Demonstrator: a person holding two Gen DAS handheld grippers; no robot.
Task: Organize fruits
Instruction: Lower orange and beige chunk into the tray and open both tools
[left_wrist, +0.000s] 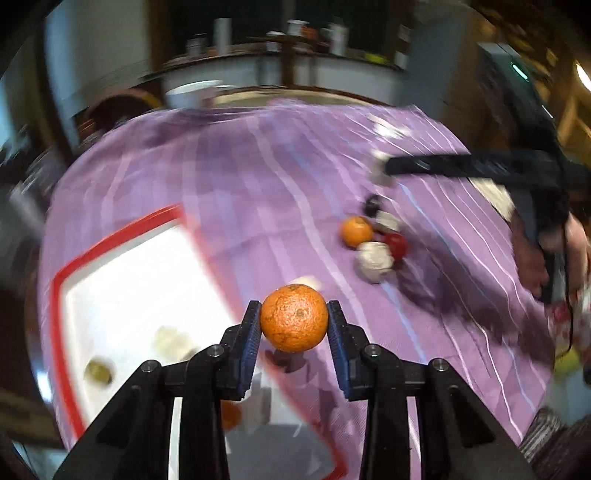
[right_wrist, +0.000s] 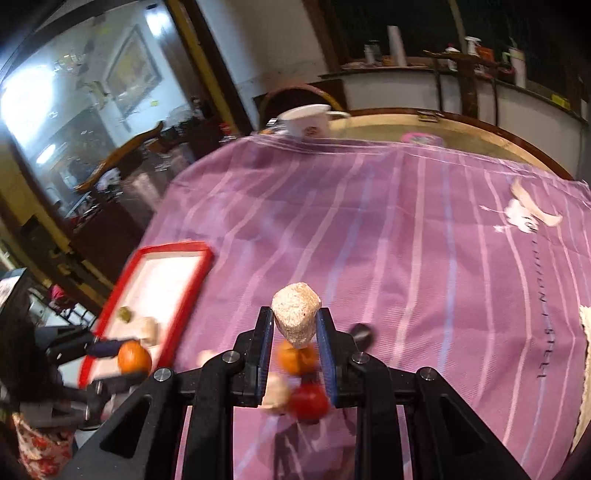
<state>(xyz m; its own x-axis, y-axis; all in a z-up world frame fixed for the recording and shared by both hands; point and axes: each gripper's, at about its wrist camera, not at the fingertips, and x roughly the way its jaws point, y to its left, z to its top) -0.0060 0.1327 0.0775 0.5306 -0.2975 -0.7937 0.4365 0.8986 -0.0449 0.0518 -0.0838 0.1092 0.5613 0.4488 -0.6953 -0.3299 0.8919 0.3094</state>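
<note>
My left gripper (left_wrist: 294, 318) is shut on an orange (left_wrist: 294, 317) and holds it above the purple cloth, just right of the red-rimmed white tray (left_wrist: 122, 266). The tray holds a green fruit (left_wrist: 98, 371), a pale fruit (left_wrist: 171, 341) and an orange one (left_wrist: 231, 413). My right gripper (right_wrist: 295, 321) is shut on a beige rough-skinned fruit (right_wrist: 295, 314), lifted above a pile: an orange (right_wrist: 295, 360), a red fruit (right_wrist: 308, 404), a pale fruit (right_wrist: 277, 395) and a dark one (right_wrist: 362, 332). The pile also shows in the left wrist view (left_wrist: 373, 243). The tray (right_wrist: 162, 280) lies far left of it.
The purple striped cloth (left_wrist: 258, 177) covers a round wooden table (right_wrist: 461, 129). A white cup (right_wrist: 308, 118) stands at the table's far edge. A cluttered counter (right_wrist: 424, 77) runs behind. A white cloth piece (right_wrist: 585, 362) lies at the right edge.
</note>
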